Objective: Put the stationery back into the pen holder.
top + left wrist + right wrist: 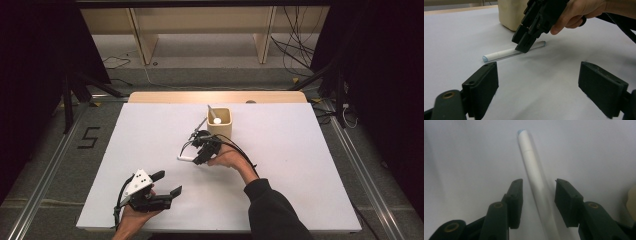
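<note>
Lies flat on the white counter (pixel 300 165) just near of the beige cup (pixel 220 123): white marker (pixel 534 177), judged light, stiff, smooth and prone to roll, best pinched mid-barrel, straddled untouched by the right claw (pixel 537 195), jaws apart.

The surface (pixel 300 165) carries a smooth, matt white covering over a light wood edge (pixel 165 96). The white marker (pixel 506 53) looks like smooth plastic with a faint sheen, and the cream holder (pixel 226 131) appears matt. Both the right gripper (pixel 538 202) and the left gripper (pixel 537 87) have matt black plastic jaws.
</note>
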Tool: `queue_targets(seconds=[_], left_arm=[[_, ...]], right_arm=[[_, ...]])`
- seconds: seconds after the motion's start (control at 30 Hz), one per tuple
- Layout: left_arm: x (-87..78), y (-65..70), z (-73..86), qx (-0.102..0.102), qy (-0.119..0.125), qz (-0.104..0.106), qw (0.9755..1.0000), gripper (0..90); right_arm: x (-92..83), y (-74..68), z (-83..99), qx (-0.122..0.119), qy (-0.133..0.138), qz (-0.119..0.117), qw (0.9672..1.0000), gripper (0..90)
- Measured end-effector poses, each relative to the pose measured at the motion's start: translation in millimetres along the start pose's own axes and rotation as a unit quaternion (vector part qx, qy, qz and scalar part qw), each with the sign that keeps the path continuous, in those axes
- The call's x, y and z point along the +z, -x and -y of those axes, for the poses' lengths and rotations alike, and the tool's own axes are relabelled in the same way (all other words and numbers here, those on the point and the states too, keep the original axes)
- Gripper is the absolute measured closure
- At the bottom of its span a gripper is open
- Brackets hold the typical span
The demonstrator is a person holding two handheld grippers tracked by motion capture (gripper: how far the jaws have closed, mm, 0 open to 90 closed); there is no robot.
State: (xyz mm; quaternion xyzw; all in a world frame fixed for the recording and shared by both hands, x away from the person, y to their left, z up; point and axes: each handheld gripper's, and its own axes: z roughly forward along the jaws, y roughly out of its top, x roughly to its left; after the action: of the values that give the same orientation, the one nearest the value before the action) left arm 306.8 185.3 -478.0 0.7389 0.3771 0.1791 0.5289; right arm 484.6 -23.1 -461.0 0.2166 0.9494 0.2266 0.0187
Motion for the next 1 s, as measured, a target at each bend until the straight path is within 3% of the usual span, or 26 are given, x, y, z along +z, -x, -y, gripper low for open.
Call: queue_targets(seconds=[0.33, 1.0], left_arm=[[0.2, 0.1, 0.1, 0.0, -0.001, 0.001, 1.0, 16.2], [0.7, 0.5, 0.0, 0.002, -0.003, 0.001, 1.0, 16.2]], right_arm=[[6.9, 1.9, 0.1, 0.0, -0.011, 0.007, 0.9999, 61.6], [6.3, 0.7, -0.3, -0.02, -0.02, 0.013, 0.9995, 78.3]])
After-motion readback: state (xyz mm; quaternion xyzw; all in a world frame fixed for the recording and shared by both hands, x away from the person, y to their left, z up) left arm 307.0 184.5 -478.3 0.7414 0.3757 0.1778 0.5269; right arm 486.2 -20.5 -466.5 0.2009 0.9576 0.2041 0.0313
